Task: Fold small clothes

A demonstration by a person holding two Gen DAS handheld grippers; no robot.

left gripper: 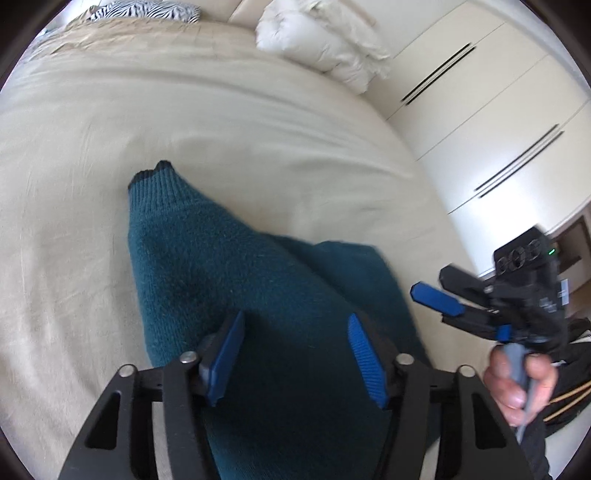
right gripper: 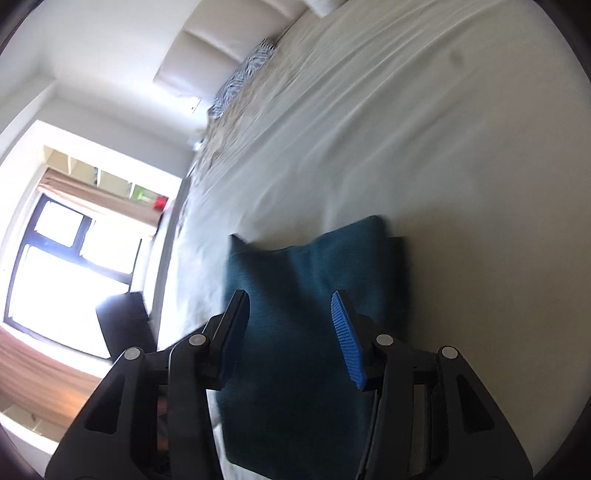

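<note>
A teal knit sweater (left gripper: 236, 280) lies on the cream bed sheet (left gripper: 184, 122), with a ribbed cuff (left gripper: 155, 182) pointing away from me. My left gripper (left gripper: 295, 321) hovers right over it, jaws apart, blue pads (left gripper: 225, 354) not pressing the knit. At the right of that view a hand (left gripper: 513, 384) holds my right gripper (left gripper: 436, 295), off the sweater's right edge. In the right wrist view the sweater (right gripper: 306, 288) looks folded into a block, and my right gripper (right gripper: 290, 299) stands open above its near part with nothing pinched.
A white duvet bundle (left gripper: 325, 40) and a zebra-print pillow (left gripper: 147, 9) lie at the head of the bed. Wardrobe doors (left gripper: 480, 110) stand right of the bed. A window (right gripper: 70, 266) and a dark chair (right gripper: 125, 325) are on the other side.
</note>
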